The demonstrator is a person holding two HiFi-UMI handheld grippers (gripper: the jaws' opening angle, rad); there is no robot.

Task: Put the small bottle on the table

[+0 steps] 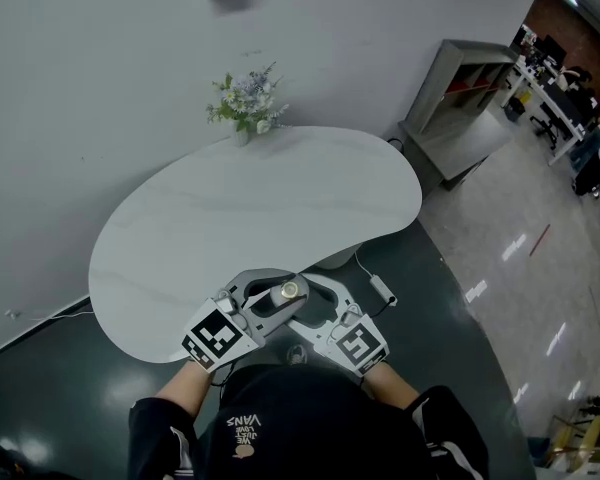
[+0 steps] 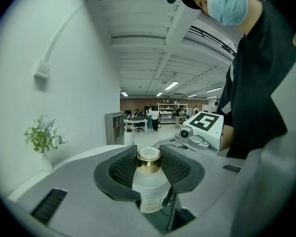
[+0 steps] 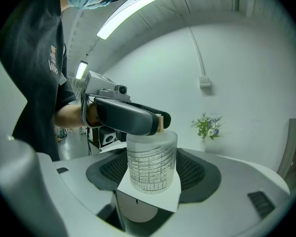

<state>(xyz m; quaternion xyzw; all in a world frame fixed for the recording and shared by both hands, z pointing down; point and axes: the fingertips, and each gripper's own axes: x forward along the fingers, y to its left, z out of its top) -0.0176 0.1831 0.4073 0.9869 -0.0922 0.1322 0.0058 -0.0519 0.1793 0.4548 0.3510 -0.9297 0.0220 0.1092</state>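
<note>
The left gripper (image 2: 149,154) has its jaws partly drawn in and pinching the small bottle (image 1: 288,290) high up. In the left gripper view we see the dark ribbed pads (image 2: 119,168) pressed on either side of the gold cap and the frosted shoulder below it. The right gripper (image 3: 153,166) is closed on the same bottle lower down. In the right gripper view its pads meet the sides of the frosted body, and one jaw of the left gripper lies across the top of the bottle.

So both tools hold one bottle between them, and it stands upright with the cap on top.

From the head view we see the two grippers coming in from either side and meeting in a shallow V just in front of the person's chest. Both point forward and only slightly down, and their marker cubes face up.

The left hand (image 1: 194,366) and right hand (image 1: 382,366) grip the handles close to the body.

The bottle sits at the near rim of the white table (image 1: 260,208). We cannot tell whether it is over the top or just short of it.

A vase of flowers (image 1: 248,103) stands at the far edge by the wall, well apart from the bottle.
</note>
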